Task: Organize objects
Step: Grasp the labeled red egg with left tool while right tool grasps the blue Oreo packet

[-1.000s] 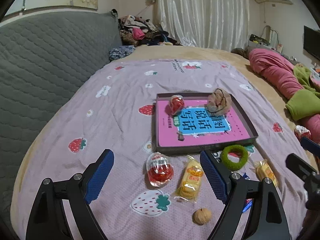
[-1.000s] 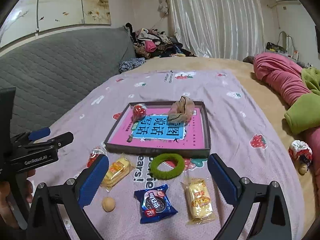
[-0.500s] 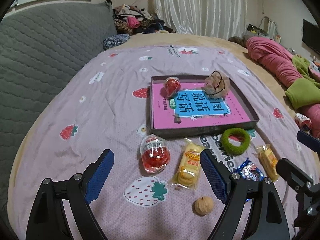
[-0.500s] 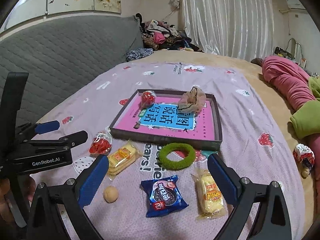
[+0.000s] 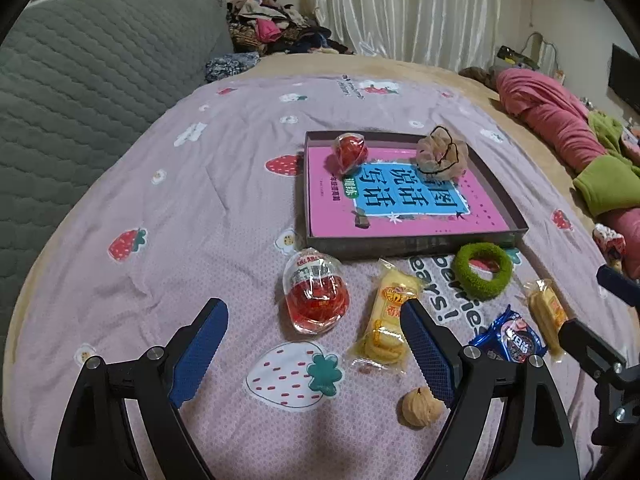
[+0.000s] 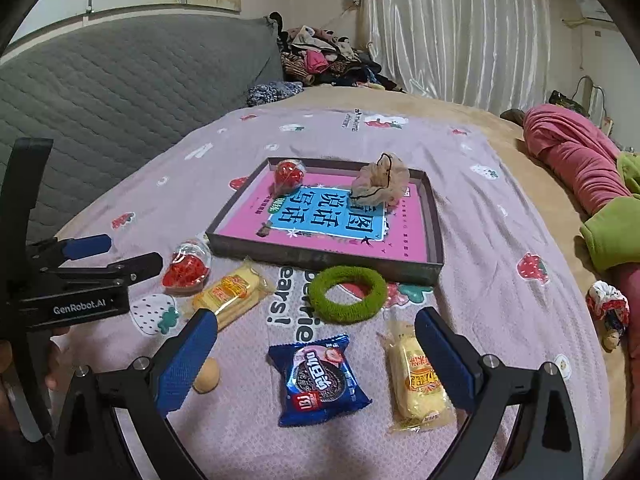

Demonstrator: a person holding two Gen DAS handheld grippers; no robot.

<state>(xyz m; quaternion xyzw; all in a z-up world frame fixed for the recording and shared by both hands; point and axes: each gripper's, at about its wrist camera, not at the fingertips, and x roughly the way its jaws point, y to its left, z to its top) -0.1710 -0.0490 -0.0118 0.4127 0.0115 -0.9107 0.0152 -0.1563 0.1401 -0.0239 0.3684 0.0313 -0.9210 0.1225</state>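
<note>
Clear plastic over a red toy: the egg (image 5: 316,292) lies on the bed's purple sheet (image 5: 192,200), just before the near wall of the tray (image 5: 404,245), and my left hand-held gripper (image 5: 316,344) hovers released above the sheet with the egg ahead of its wide jaws. I judge this the approach to a pick, with a second egg (image 5: 351,151) and a beige scrunchie (image 5: 442,154) already in the tray. The next move calls for bringing the jaws down on either side of the egg and closing gently; round, slick plastic may squirt out.

A yellow cake (image 5: 387,320) lies just beside the egg toward my right finger and could get pinched along with it. A walnut (image 5: 420,406) sits nearer the bed's front edge. My right hand-held gripper (image 6: 316,356) also hangs released, over the cookie pack (image 6: 318,378), with another cake (image 6: 416,380) by its right finger and a green scrunchie (image 6: 347,294) between them and the tray.
</note>
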